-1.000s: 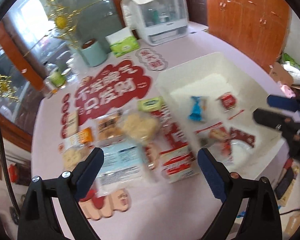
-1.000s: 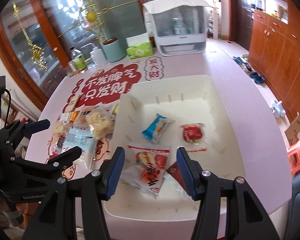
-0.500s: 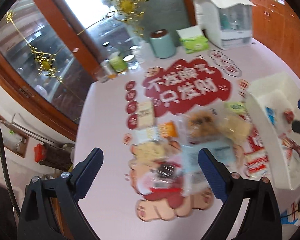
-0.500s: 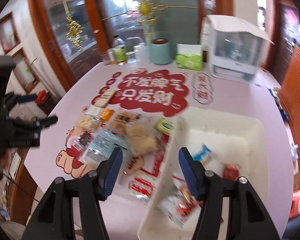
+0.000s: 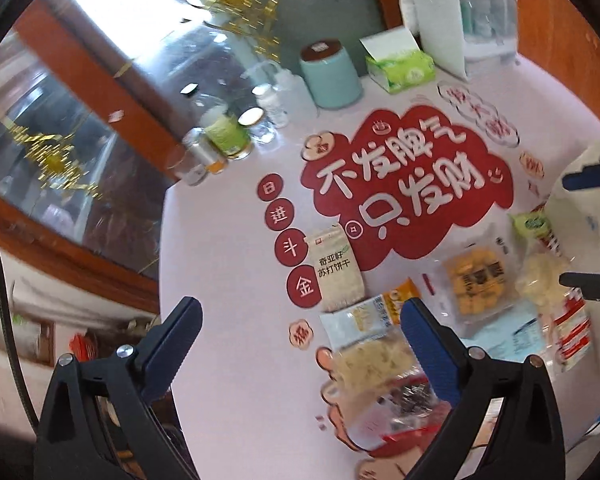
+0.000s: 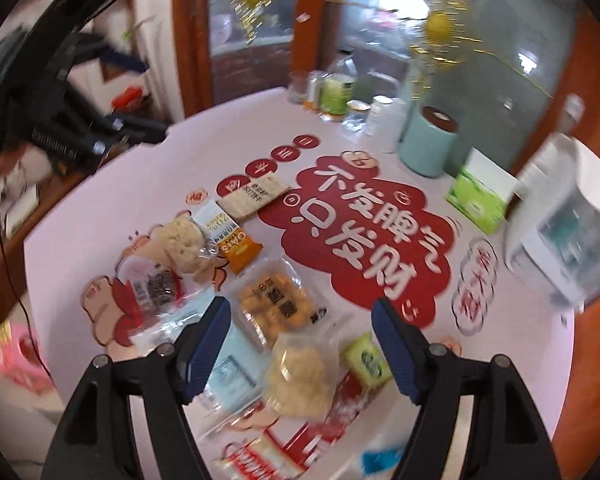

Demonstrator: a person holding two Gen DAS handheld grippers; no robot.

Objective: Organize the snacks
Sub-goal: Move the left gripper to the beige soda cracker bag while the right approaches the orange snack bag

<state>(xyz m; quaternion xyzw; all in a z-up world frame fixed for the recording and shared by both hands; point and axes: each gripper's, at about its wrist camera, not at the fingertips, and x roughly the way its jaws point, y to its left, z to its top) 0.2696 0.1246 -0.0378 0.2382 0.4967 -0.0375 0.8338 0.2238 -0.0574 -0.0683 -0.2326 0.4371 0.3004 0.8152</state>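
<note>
Several snack packets lie on the pink table: a beige cracker packet (image 5: pixel 337 268) (image 6: pixel 253 196), an orange-cube packet (image 5: pixel 476 282) (image 6: pixel 276 306), a pale puffed-snack bag (image 6: pixel 300 376) (image 5: pixel 544 284), a small green packet (image 6: pixel 367 362) (image 5: pixel 531 224), a light blue packet (image 6: pixel 230 372). My left gripper (image 5: pixel 300 332) is open and empty above the table's left edge, near the crackers. My right gripper (image 6: pixel 302 338) is open and empty over the orange-cube and puffed packets. The white bin's (image 5: pixel 580 208) corner shows at the right in the left wrist view.
A teal canister (image 5: pixel 331 76) (image 6: pixel 430 144), a green tissue box (image 5: pixel 400 66) (image 6: pixel 480 196), bottles and jars (image 5: pixel 224 132) (image 6: pixel 334 92) and a white appliance (image 6: pixel 568 232) stand along the far side. A glass cabinet is behind. The table edge is near the left gripper.
Both grippers have swung left, away from the white bin and over the loose snacks. Both stay open and empty. The snacks have not moved.
</note>
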